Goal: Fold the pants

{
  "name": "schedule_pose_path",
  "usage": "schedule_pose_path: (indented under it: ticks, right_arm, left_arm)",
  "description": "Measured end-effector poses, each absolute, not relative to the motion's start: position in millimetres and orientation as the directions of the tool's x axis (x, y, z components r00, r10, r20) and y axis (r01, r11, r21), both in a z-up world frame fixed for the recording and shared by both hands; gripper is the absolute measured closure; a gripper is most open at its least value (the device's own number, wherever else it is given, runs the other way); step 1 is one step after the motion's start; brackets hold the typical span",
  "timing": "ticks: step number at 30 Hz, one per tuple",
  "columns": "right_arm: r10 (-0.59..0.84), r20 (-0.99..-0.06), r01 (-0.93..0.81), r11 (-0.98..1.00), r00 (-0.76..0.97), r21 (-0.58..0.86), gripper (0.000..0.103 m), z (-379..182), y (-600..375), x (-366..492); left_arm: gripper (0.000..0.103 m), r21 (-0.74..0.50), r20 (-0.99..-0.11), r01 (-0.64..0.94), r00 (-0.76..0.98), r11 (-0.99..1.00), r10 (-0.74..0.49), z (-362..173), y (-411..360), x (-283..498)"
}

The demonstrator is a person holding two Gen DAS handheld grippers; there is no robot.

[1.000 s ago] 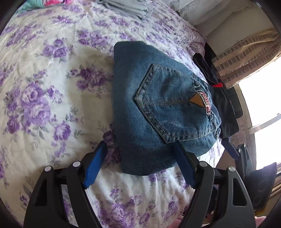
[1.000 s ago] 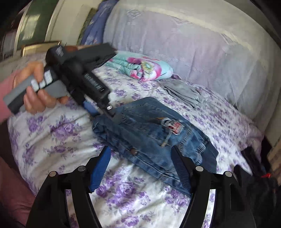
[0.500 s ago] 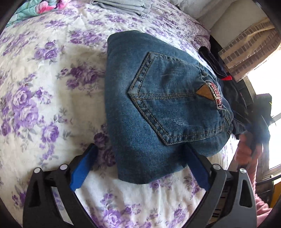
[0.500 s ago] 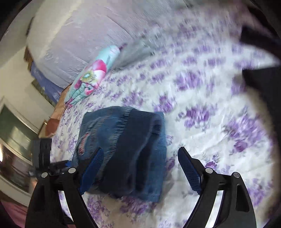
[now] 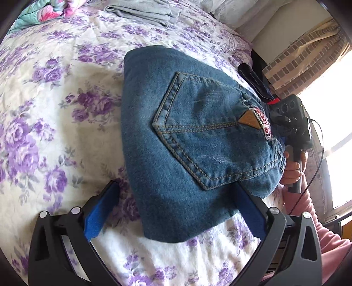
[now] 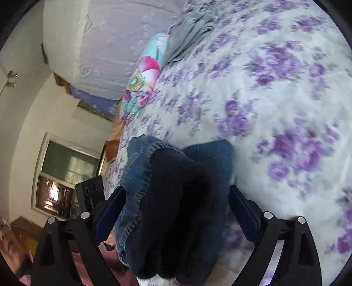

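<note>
The blue jeans (image 5: 189, 140) lie folded into a compact bundle on the flowered bedspread (image 5: 55, 110), back pocket and leather tag up. My left gripper (image 5: 173, 206) is open, its blue pads either side of the bundle's near edge. My right gripper (image 6: 176, 211) is open, turned on its side, its jaws straddling the waistband end of the jeans (image 6: 176, 198). In the left wrist view the right gripper's body (image 5: 292, 123) shows at the far right end of the jeans, held by a hand.
Folded grey clothes (image 5: 143, 13) and a colourful folded cloth (image 5: 44, 11) lie at the far side of the bed. Dark clothing (image 5: 255, 81) sits past the jeans near the bed edge. A window is at the right.
My right gripper has swung round to the waistband end of the jeans and closed in on it. My left gripper has come closer to the bundle's near edge.
</note>
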State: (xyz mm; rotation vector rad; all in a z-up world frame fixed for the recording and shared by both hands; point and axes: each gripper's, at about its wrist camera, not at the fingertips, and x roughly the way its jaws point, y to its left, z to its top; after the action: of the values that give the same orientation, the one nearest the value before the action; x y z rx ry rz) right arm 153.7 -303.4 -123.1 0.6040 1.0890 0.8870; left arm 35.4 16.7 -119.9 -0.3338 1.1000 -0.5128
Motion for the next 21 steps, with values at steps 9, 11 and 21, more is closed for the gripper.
schedule_pose_path:
  ticks: [9, 11, 21]
  right_arm:
    - [0.827, -0.513, -0.337, 0.562, 0.230, 0.756, 0.022, -123.2, -292.1, 158.5]
    - [0.816, -0.521, -0.326, 0.578, 0.250, 0.749, 0.025, -122.1, -293.0, 154.7]
    - [0.783, -0.532, -0.287, 0.617, 0.323, 0.733, 0.034, -116.4, -291.4, 135.1]
  left_arm:
    - [0.004, -0.510, -0.736, 0.247, 0.372, 0.824, -0.566, -119.7, 14.3, 38.4]
    - [0.004, -0.497, -0.741, 0.242, 0.383, 0.834, -0.552, -118.2, 12.4, 37.0]
    - [0.024, -0.447, -0.745, 0.230, 0.439, 0.864, -0.503, -104.5, 8.0, 21.0]
